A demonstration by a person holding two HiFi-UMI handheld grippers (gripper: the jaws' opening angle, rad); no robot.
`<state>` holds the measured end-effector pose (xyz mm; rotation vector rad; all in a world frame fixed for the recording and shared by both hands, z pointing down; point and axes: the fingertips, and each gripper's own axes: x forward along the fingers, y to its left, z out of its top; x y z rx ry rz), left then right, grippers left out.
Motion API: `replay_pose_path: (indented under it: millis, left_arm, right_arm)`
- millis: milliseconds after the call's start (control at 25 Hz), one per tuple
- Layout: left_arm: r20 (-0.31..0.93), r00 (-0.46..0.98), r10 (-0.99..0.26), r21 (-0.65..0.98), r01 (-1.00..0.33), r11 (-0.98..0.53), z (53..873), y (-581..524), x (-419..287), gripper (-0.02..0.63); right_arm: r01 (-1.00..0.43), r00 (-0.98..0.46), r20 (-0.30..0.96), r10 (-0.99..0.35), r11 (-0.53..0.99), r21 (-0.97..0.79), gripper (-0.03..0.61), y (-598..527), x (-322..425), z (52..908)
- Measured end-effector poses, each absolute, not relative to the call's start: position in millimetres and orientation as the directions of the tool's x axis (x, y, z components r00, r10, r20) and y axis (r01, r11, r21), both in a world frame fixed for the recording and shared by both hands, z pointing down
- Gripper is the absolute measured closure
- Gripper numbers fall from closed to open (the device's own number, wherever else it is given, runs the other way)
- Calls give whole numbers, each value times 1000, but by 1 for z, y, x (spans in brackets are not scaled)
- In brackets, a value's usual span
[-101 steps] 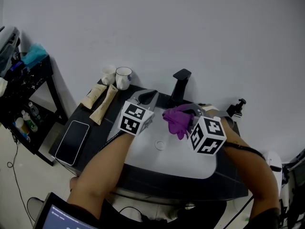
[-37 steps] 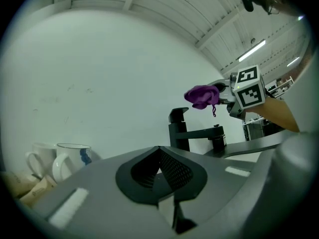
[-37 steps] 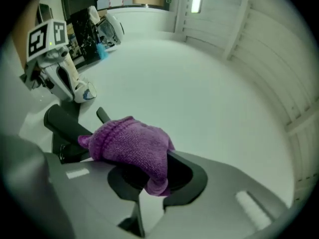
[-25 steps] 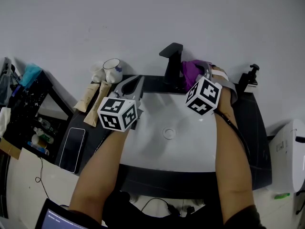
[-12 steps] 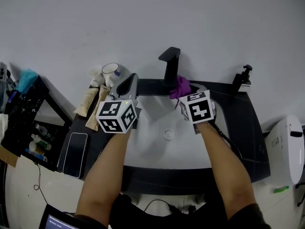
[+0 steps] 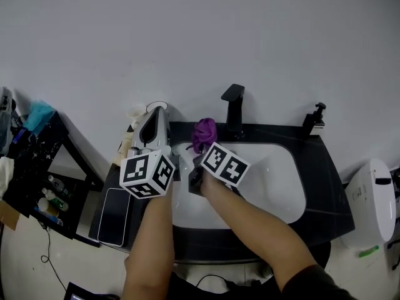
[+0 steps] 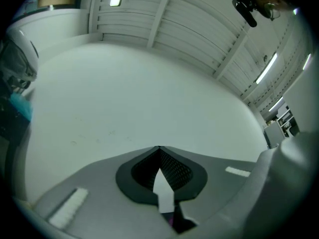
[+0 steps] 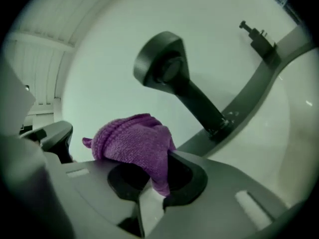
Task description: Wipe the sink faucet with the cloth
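The black faucet (image 6: pixel 234 109) stands at the back edge of the white sink (image 6: pixel 275 183). My right gripper (image 6: pixel 203 147) is shut on a bunched purple cloth (image 6: pixel 204 132), which it holds just left of the faucet, apart from it. In the right gripper view the cloth (image 8: pixel 132 141) bulges out of the right gripper (image 8: pixel 158 176), with the faucet (image 8: pixel 172 76) above and to the right. My left gripper (image 6: pixel 155 122) is shut and holds nothing, pointing at the wall left of the sink. The left gripper (image 7: pixel 160 156) sees only bare wall.
A black soap dispenser (image 6: pixel 314 120) stands at the counter's back right. A phone (image 6: pixel 115 208) lies on the counter's left end, with cups and tubes behind the left gripper. A dark shelf (image 6: pixel 34 161) stands at the far left and a white fixture (image 6: pixel 369 205) at the right.
My right gripper has carried the cloth from the faucet's right side, past its front, to its left side. The left gripper stayed left of the sink.
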<state>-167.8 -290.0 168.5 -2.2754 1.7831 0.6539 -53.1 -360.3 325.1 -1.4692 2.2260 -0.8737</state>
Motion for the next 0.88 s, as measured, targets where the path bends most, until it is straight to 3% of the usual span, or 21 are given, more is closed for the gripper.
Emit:
replay_pose_path:
  millis: [200, 320, 520, 880]
  left_arm:
    - [-455, 76, -887, 250, -945, -209, 171, -287, -209, 597]
    - [-454, 78, -888, 252, -944, -212, 171, -288, -209, 597]
    - [-458, 75, -886, 249, -946, -209, 170, -288, -210, 597]
    - [-455, 50, -889, 209, -964, -161, 168, -286, -212, 597]
  right_arm:
    - [-696, -287, -210, -935, 354, -624, 518, -379, -62, 239]
    - [-624, -209, -256, -944, 330, -709, 518, -392, -59, 212]
    - [-542, -134, -225, -965, 261, -799, 519, -405, -49, 215]
    - [-431, -113, -7, -994, 55, -901, 520, -406, -40, 310]
